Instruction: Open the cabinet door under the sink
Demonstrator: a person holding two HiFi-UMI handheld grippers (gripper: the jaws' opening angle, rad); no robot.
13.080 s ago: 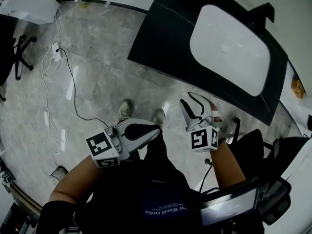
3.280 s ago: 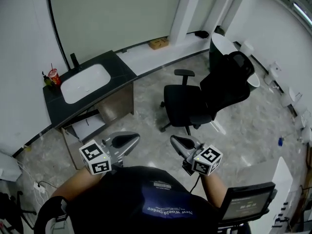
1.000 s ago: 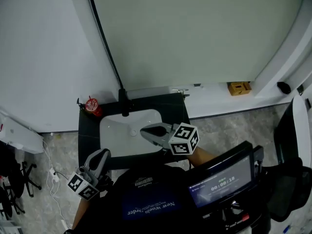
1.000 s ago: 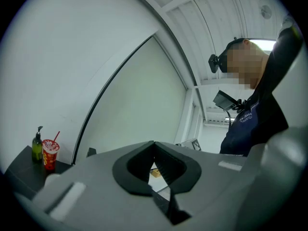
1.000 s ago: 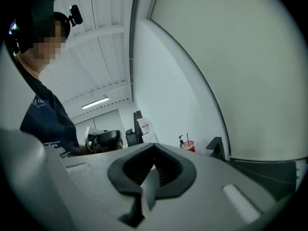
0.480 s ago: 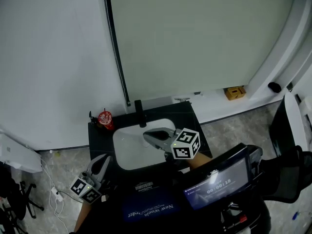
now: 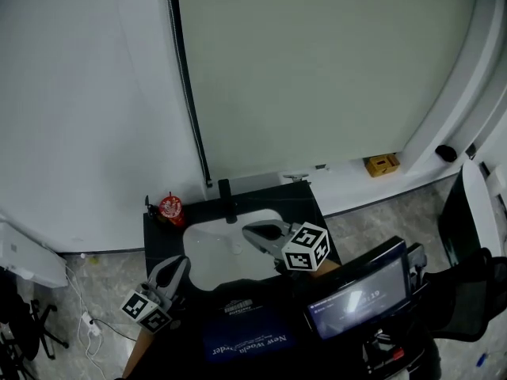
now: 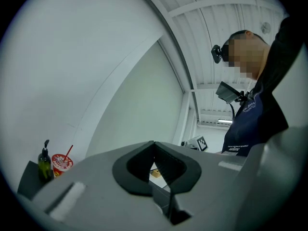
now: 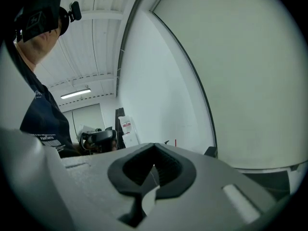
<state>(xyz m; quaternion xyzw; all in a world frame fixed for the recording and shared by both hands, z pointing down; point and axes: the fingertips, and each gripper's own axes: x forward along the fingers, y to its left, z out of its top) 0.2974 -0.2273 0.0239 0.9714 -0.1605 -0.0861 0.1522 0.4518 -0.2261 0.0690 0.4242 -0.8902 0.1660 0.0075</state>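
In the head view a white sink basin [image 7: 214,248] sits in a black countertop [image 7: 162,232], with a black faucet [image 7: 227,190] behind it. The cabinet door below the counter is hidden from this view. My right gripper [image 7: 252,229] hangs over the right part of the basin, shut and empty; in its own view the right gripper [image 9: 154,146] points at a pale wall. My left gripper [image 7: 177,264] is at the counter's front left edge, also shut with nothing in it. In its own view the left gripper [image 8: 154,143] points roughly level along the wall.
A red cup with a straw [image 7: 169,209] stands at the counter's back left, and a dark soap bottle [image 8: 44,160] stands next to it. A small brown box [image 7: 383,165] lies on the white ledge to the right. A screen [image 7: 356,299] hangs at the person's chest. Cables [image 7: 89,323] lie on the floor at the left.
The picture has shifted a little as the head turned. My left gripper has drifted toward the counter's front edge and the right one slightly sideways over the basin. Both stayed shut.
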